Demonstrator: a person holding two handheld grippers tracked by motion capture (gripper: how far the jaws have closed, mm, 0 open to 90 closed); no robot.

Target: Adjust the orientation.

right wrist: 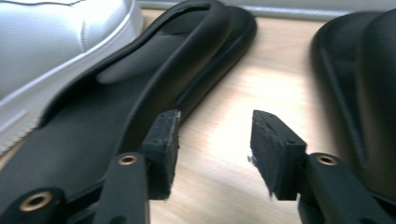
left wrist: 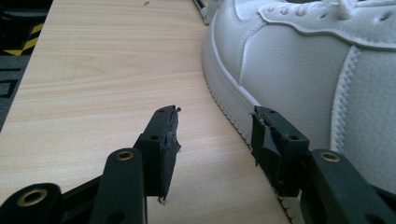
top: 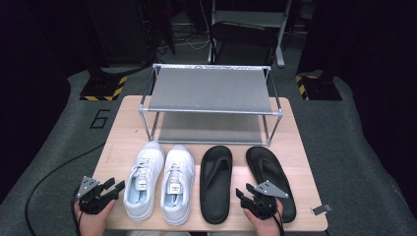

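Fingers of both grippers spread, sneaker beside the left's, sandal beside the right's.

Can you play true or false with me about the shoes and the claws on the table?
1. Both claws, the left claw and the right claw, are open. True.
2. The white sneakers sit on the metal rack. False: they stand on the table in front of it.
3. The black sandals lie right of the sneakers. True.
4. The right claw holds a sandal. False: it holds nothing.
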